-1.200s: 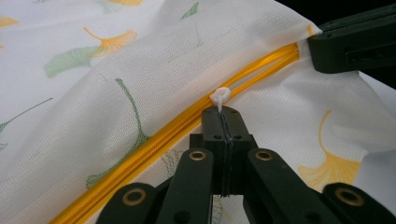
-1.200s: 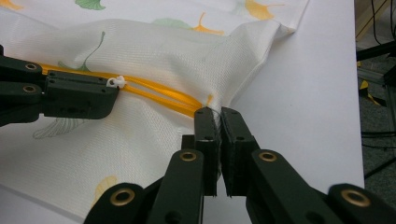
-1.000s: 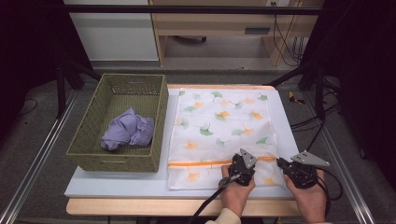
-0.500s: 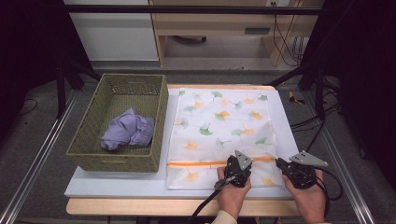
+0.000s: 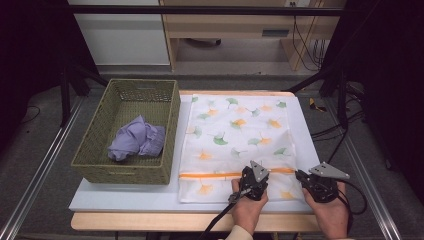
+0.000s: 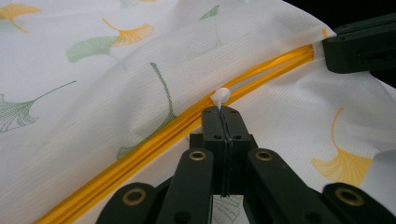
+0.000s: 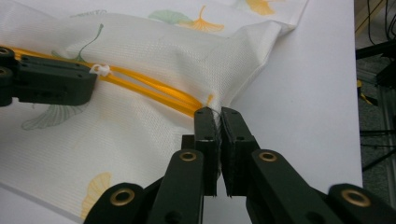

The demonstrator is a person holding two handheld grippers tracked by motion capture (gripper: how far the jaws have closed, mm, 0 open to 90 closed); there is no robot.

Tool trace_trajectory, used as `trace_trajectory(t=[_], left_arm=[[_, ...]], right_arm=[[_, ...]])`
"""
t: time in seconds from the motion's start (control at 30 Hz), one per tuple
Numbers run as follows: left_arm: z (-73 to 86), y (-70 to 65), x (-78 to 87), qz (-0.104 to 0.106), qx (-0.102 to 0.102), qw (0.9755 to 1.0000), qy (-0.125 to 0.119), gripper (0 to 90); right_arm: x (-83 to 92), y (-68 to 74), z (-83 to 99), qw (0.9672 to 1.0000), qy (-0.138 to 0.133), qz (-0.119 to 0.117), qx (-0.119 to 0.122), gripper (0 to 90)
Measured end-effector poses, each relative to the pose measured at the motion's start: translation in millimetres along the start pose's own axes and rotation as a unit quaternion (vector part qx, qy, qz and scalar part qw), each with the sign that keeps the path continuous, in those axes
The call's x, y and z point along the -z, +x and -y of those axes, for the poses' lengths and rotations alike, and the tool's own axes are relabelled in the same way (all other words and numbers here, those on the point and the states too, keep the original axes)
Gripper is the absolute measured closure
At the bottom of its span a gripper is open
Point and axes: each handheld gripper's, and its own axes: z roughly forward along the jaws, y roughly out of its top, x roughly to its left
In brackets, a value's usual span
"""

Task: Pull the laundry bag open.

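At the bag's [image 5: 235, 140] near edge, left claw [image 6: 224, 109] pinches the zipper pull [image 6: 221, 96], right claw [image 7: 217, 116] its fabric corner.

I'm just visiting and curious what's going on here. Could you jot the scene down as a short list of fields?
Work in hand: unzipping a white laundry bag printed with leaves
Left gripper: shut on the white zipper pull
Right gripper: shut on the bag's edge at the end of the orange zipper
Zipper: partly open near the right gripper
Basket: left of the bag, holds a crumpled purple cloth
Table: white top
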Motion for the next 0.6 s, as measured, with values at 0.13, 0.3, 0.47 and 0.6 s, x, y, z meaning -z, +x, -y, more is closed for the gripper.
trace_trajectory(t=[0.13, 0.3, 0.47, 0.6], left_arm=[[0.1, 1.4, 3.1, -0.001, 0.000, 1.0000, -0.001, 89.5], [1.7, 8.5, 8.1, -0.007, 0.003, 1.0000, 0.002, 89.5], [3.3, 15.1, 12.0, -0.010, 0.010, 0.9999, 0.001, 89.5], [3.4, 20.0, 15.6, -0.015, 0.009, 0.9998, 0.002, 89.4]], right_arm=[[-0.9, -0.6, 0.5, 1.0000, 0.000, 0.004, 0.002, 86.3], [-1.9, -2.9, 1.1, 1.0000, 0.001, 0.008, -0.002, 86.3], [-2.6, -3.0, 1.0, 1.0000, 0.004, 0.008, -0.004, 86.2], [-2.4, -4.4, 1.6, 0.9999, 0.003, 0.012, 0.000, 86.3]])
